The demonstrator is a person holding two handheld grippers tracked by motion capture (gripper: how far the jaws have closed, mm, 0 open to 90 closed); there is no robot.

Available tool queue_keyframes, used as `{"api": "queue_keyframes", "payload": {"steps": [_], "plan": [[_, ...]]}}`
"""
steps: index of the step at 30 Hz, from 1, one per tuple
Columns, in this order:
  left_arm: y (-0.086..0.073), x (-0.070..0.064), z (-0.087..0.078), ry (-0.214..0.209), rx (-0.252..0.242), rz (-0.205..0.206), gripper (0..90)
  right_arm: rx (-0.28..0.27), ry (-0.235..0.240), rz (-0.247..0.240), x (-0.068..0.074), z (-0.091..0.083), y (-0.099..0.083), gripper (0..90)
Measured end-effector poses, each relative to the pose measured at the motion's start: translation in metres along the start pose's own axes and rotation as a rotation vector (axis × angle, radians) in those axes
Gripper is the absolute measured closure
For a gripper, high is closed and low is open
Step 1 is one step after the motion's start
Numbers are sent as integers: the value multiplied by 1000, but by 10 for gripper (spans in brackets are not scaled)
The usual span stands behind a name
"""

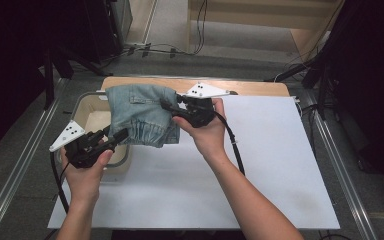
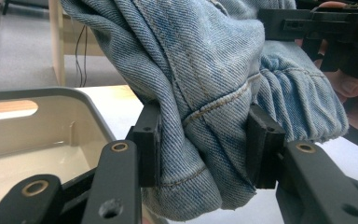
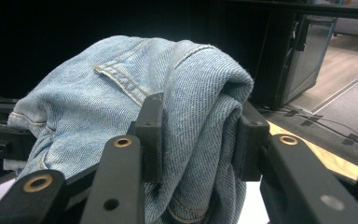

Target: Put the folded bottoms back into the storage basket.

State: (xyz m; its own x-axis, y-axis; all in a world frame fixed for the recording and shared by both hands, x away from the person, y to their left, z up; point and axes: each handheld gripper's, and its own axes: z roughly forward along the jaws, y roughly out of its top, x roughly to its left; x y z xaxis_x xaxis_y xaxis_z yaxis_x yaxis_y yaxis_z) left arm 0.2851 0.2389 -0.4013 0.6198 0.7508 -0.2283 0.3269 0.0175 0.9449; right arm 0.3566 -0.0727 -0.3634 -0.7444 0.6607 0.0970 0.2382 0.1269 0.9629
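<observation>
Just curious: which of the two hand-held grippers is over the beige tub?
The left hand-held gripper, clamping the denim garment above the tub. The right hand-held gripper grips it farther back.

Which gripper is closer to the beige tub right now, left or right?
Left. The left gripper hangs over the tub near its front edge, clamped on the denim garment. The right gripper holds the garment's other end, past the tub's right side.
</observation>
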Motion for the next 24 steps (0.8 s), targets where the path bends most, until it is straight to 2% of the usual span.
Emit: {"api": "queue_keyframes", "payload": {"steps": [6, 24], "plan": [[0, 7, -4, 13, -2, -9, 544, 11, 9, 8, 2, 11, 2, 598], [2, 31, -19, 47, -17, -42, 543, 24, 38, -10, 12, 43, 12, 597]]}}
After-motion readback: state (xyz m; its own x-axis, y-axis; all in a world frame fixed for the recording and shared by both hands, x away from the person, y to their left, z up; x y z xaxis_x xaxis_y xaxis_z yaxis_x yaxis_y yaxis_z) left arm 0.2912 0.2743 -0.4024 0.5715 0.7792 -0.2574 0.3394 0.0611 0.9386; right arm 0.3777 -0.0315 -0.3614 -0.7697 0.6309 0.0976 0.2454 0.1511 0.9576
